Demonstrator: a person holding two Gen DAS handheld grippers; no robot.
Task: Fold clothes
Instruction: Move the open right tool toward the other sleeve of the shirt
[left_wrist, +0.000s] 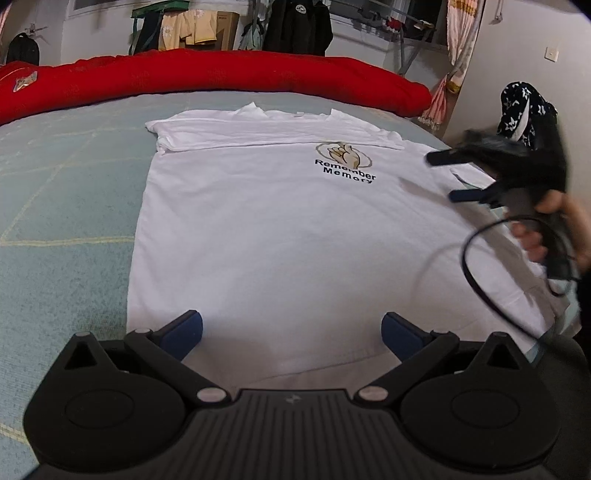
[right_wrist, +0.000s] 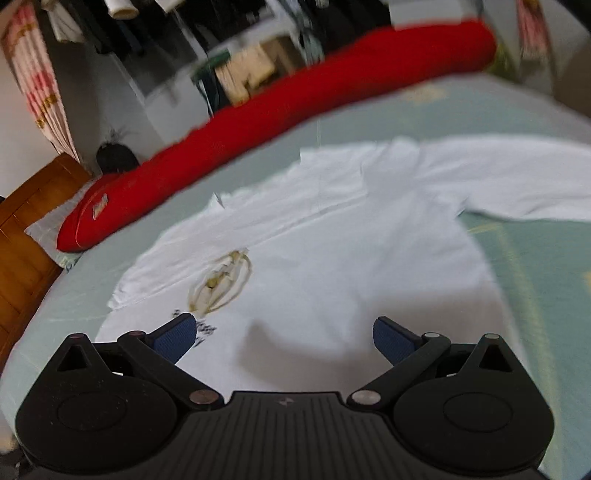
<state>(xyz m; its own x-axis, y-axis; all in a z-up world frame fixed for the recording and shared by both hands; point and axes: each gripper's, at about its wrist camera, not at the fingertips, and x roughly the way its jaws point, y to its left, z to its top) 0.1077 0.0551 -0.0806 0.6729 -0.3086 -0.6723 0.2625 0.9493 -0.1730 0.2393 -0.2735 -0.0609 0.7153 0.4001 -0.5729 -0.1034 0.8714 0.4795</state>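
A white T-shirt (left_wrist: 280, 229) with a "Remember Memory" print (left_wrist: 345, 164) lies flat on the bed; its far sleeve is folded in over the chest. My left gripper (left_wrist: 291, 332) is open and empty above the shirt's near hem. My right gripper (left_wrist: 439, 177) is open and empty, held above the shirt's right side. In the blurred right wrist view, the right gripper (right_wrist: 284, 334) hovers over the shirt (right_wrist: 332, 251) near the print (right_wrist: 221, 282), with one sleeve (right_wrist: 517, 184) spread out to the right.
The bed has a pale green sheet (left_wrist: 62, 206). A long red quilt roll (left_wrist: 207, 77) lies behind the shirt. Clothes hang on a rack (left_wrist: 295, 26) beyond. A wooden headboard (right_wrist: 26, 229) stands at the left in the right wrist view.
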